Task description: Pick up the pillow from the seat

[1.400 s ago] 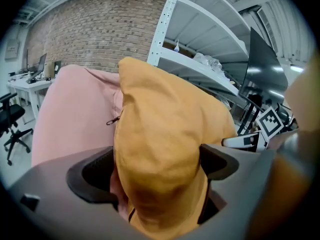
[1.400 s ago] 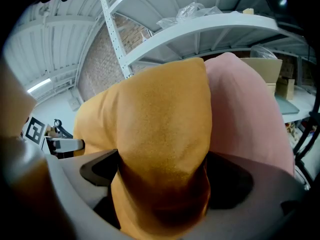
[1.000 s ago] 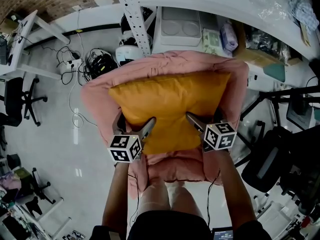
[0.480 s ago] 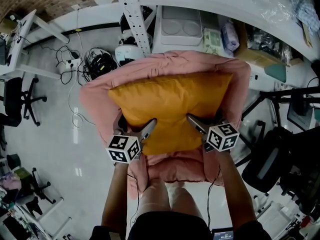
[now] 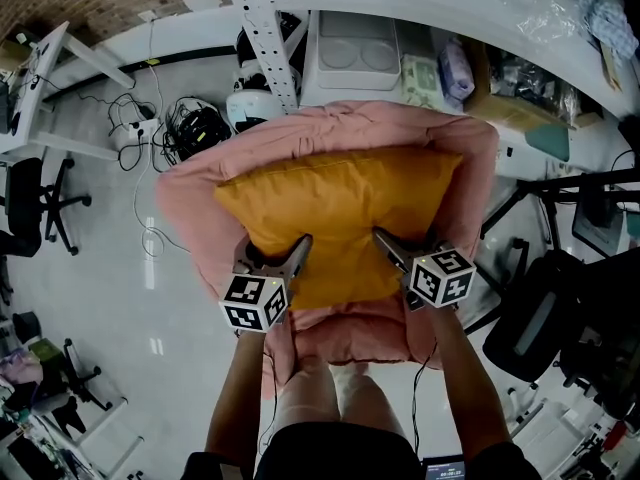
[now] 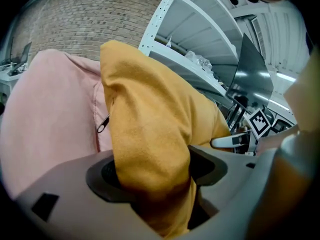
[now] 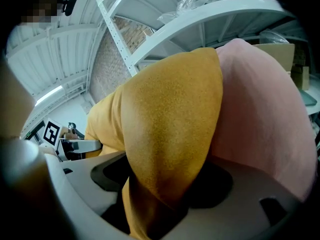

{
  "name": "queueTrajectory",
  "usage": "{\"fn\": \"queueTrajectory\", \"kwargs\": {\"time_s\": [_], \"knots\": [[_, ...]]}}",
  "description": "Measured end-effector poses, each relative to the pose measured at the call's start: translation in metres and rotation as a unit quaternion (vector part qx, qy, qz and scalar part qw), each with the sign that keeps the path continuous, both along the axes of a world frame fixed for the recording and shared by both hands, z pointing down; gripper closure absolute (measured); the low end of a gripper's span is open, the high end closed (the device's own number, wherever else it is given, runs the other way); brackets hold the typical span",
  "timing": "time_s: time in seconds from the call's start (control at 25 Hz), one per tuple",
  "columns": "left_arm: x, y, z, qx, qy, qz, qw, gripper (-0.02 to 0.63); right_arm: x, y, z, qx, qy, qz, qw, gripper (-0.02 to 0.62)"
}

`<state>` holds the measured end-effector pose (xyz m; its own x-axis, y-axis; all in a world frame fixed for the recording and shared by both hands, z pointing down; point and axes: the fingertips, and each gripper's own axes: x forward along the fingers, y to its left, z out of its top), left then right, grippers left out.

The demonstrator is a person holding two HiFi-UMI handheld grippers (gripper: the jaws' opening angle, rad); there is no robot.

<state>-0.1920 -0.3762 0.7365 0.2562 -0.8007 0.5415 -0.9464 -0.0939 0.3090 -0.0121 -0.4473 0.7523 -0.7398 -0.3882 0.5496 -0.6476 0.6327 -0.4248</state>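
Note:
An orange pillow (image 5: 340,203) lies on the pink padded seat (image 5: 195,203). My left gripper (image 5: 272,258) sits at its near left corner, my right gripper (image 5: 412,253) at its near right corner. Both sets of jaws have just been closing with pillow fabric between them. In the left gripper view the pillow (image 6: 150,129) bunches into the left gripper (image 6: 155,176), pinched by the jaws. The right gripper view shows the pillow (image 7: 170,119) squeezed the same way in the right gripper (image 7: 162,186). Each gripper is shut on a pillow corner.
A white shelving rack (image 5: 265,38) with trays and bags stands behind the seat. Cables (image 5: 195,123) lie on the floor at the left. Black office chairs (image 5: 540,318) stand at the right and far left. The person's legs (image 5: 330,398) are against the seat's front.
Both grippers' jaws have narrowed onto the pillow's near corners. The left gripper's cube shifted slightly inward. The pillow has stayed on the seat.

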Motion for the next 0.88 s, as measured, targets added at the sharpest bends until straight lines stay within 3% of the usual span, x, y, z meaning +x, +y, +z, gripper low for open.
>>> {"fn": "queueTrajectory", "kwargs": {"time_s": [0.16,0.36,0.88], "knots": [[0.008,0.002,-0.003,-0.007,0.005,-0.002,1.0000,0.334,-0.004,0.008,-0.004,-0.007,-0.003,0.001,1.000,0.318],[0.015,0.007,-0.004,-0.005,0.018,-0.001,0.9998,0.376,-0.004,0.017,-0.006,-0.008,-0.007,-0.004,1.000,0.399],[0.021,0.018,-0.014,-0.002,0.023,0.006,0.9997,0.381,0.000,0.028,-0.015,-0.008,-0.009,-0.005,1.000,0.403]]}}
